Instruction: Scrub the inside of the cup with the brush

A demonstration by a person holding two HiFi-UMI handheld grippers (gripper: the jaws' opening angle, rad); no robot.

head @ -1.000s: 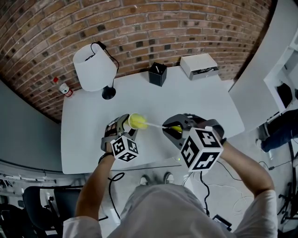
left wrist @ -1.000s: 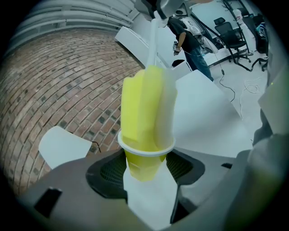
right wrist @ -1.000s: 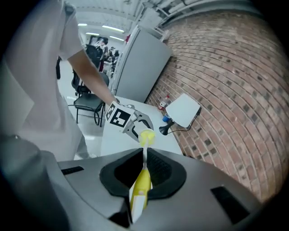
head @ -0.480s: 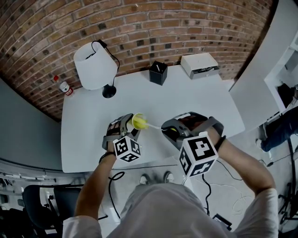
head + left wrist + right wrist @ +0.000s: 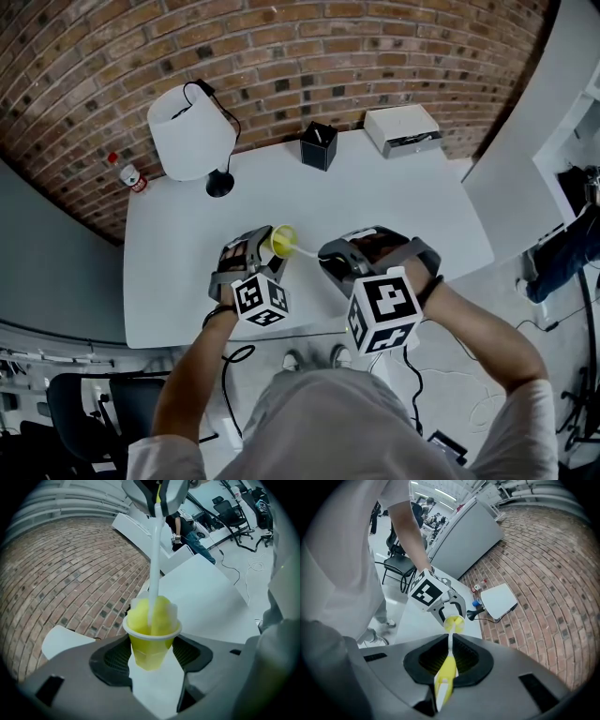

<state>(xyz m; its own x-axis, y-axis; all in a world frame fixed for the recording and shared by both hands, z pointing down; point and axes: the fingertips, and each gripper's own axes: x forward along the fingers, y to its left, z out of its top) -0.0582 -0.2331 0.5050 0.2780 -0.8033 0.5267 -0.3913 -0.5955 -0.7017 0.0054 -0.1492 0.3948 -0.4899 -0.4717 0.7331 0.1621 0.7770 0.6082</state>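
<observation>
My left gripper (image 5: 265, 262) is shut on a small yellow cup (image 5: 283, 241) and holds it tilted above the white table (image 5: 394, 197). In the left gripper view the cup (image 5: 151, 637) sits between the jaws, with the yellow sponge head of the brush (image 5: 152, 612) filling its mouth. The brush's white stem (image 5: 307, 252) runs right to my right gripper (image 5: 335, 265), which is shut on the brush's yellow handle (image 5: 446, 674). The right gripper view looks along the brush toward the cup (image 5: 453, 624) and the left gripper (image 5: 449, 610).
At the table's back stand a white lamp (image 5: 190, 134) with a black base, a black box (image 5: 319, 148) and a white flat box (image 5: 401, 131). A small bottle (image 5: 132, 178) stands off the table's left corner. The brick wall (image 5: 309, 56) lies behind.
The cup has tilted a little and shifted slightly up and right with the left gripper. My right gripper has moved left, closer to the cup. The brush head stays in the cup.
</observation>
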